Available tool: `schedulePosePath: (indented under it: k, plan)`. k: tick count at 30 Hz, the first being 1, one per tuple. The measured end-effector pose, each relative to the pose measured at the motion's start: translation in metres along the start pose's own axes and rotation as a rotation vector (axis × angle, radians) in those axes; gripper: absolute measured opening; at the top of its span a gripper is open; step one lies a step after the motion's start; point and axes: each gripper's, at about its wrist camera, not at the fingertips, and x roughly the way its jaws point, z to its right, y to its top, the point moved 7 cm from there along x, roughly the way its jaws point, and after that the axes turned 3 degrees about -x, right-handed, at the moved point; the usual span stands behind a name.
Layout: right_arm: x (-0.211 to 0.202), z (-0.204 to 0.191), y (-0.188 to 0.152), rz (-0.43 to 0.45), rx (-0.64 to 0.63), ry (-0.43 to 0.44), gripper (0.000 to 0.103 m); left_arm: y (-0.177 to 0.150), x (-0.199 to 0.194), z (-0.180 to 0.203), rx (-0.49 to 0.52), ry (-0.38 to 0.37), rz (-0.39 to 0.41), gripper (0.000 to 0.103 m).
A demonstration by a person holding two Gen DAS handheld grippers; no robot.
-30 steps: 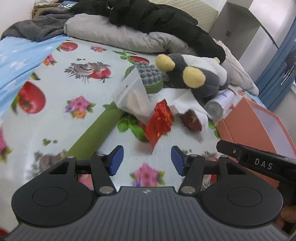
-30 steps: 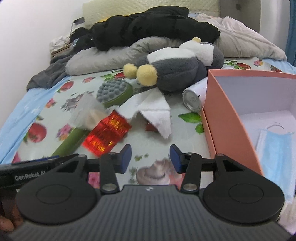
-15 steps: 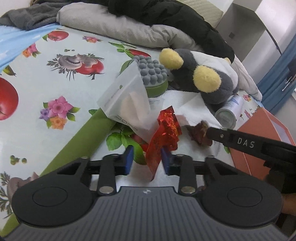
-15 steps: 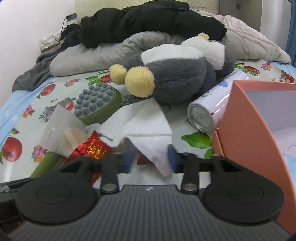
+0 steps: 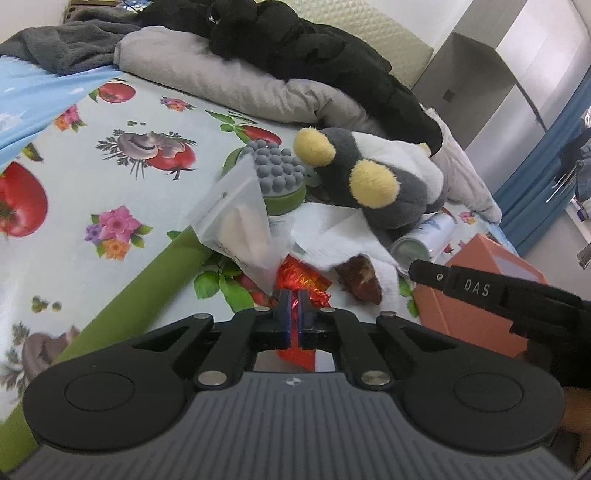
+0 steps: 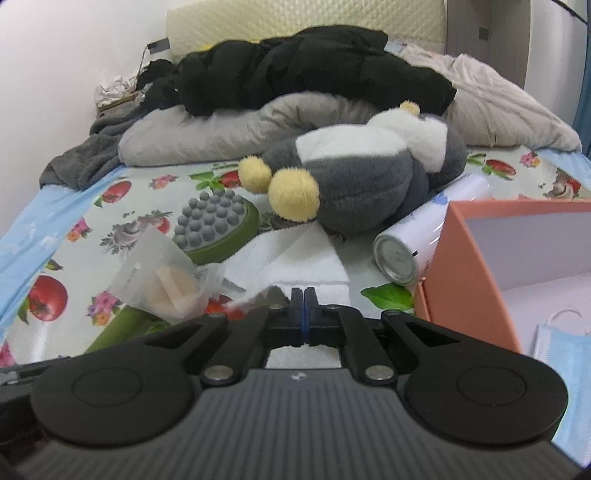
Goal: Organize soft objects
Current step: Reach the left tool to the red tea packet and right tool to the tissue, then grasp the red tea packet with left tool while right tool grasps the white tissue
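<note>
While most soft items remain loose on the bed [image 5: 92, 177], only a blue face mask [image 6: 561, 350] lies in the orange box [image 6: 476, 266].

- Left gripper [image 5: 292, 312]: fingers pinching the red foil wrapper [image 5: 301, 280].
- Right gripper [image 6: 304, 314]: fingers pressed together, possibly nipping the white towel [image 6: 295, 262].
- Plush toy [image 6: 362, 188]: outstanding.

Bedroom — bed [image 6: 517, 173] with padded headboard [image 6: 295, 18], heaped bedding [image 6: 221, 133].

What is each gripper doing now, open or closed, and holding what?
Left gripper: closed on the red foil wrapper.
Right gripper: closed at the white towel's near edge; a grip on it cannot be told.
</note>
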Motion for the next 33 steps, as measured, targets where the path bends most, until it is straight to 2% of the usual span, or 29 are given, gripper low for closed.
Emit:
schedulePosePath:
  k: [4,8,10,11,12,14,16,20,23,29,33]
  plan:
    - [-0.008,-0.004,0.002,-0.004,-0.022,0.026,0.006,-0.011,-0.015,0.002,0.000,-0.001,-0.007,0.004]
    - [-0.003,-0.007,0.002,-0.047,-0.098,0.029,0.008,-0.018,-0.014,0.002,0.015,-0.033,-0.023,0.005]
    - [0.002,-0.006,0.004,-0.075,-0.130,0.033,0.015,-0.019,-0.008,0.004,0.044,-0.038,-0.033,0.005]
    - [0.004,-0.004,0.006,-0.081,-0.136,0.036,0.030,-0.019,-0.004,0.004,0.062,-0.031,-0.032,0.012]
    - [0.005,-0.004,0.008,-0.081,-0.141,0.041,0.039,-0.020,0.000,0.005,0.076,-0.024,-0.040,0.016]
    - [0.009,-0.002,0.013,-0.083,-0.161,0.055,0.040,-0.020,0.009,0.007,0.089,-0.028,-0.056,0.044]
    - [0.019,-0.001,0.017,-0.106,-0.191,0.059,0.040,-0.018,0.016,0.010,0.104,-0.048,-0.056,0.047]
    - [0.043,0.002,0.022,-0.178,-0.185,0.100,0.042,-0.016,0.031,0.013,0.139,-0.024,-0.053,0.064]
    - [0.060,0.008,0.026,-0.199,-0.142,0.097,0.064,-0.014,0.044,0.014,0.146,-0.003,-0.057,0.066]
    - [0.092,0.025,0.027,-0.243,-0.026,0.081,0.066,-0.016,0.067,0.019,0.188,0.024,-0.058,0.067]
    - [0.103,0.027,0.021,-0.259,0.034,0.116,0.062,-0.018,0.074,0.024,0.220,0.050,-0.025,0.067]
